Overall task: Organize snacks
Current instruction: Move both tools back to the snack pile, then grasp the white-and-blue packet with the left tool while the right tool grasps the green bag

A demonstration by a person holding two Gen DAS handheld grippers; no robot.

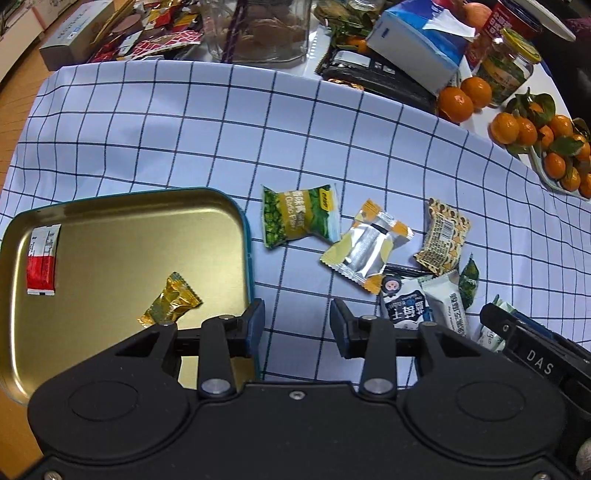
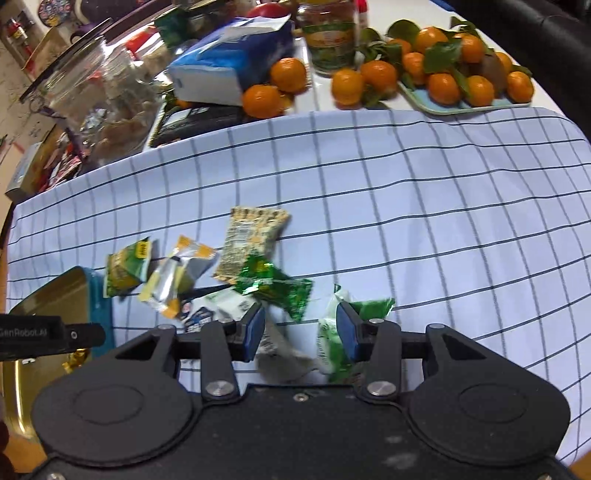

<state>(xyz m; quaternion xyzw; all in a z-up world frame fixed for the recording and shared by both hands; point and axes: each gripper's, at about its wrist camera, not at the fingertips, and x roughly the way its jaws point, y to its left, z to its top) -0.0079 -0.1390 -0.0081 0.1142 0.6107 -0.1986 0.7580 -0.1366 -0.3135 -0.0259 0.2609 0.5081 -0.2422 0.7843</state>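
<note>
An open tin [image 1: 110, 236] with a gold inside and teal rim lies on the checked cloth at the left. It holds a red-white sachet [image 1: 42, 260] and a gold candy [image 1: 171, 301]. My left gripper [image 1: 297, 323] hangs open just right of the tin's rim, with nothing between its fingers. Loose snacks lie to the right: a green pea packet [image 1: 299, 216], a silver-yellow packet [image 1: 367, 245], a brown patterned packet [image 1: 443, 242] and white-blue packets [image 1: 406, 299]. My right gripper [image 2: 301, 328] is shut on a crumpled white-green packet [image 2: 328, 347] beside a dark green packet [image 2: 275, 288].
Behind the checked cloth [image 1: 184, 129] stand a glass jar [image 1: 258, 29], a blue tissue box [image 1: 417, 48], a lidded jar [image 1: 509, 66] and loose tangerines [image 1: 465, 96]. A tray of tangerines [image 2: 465, 103] sits at the back right. Wrappers and boxes [image 1: 122, 33] crowd the back left.
</note>
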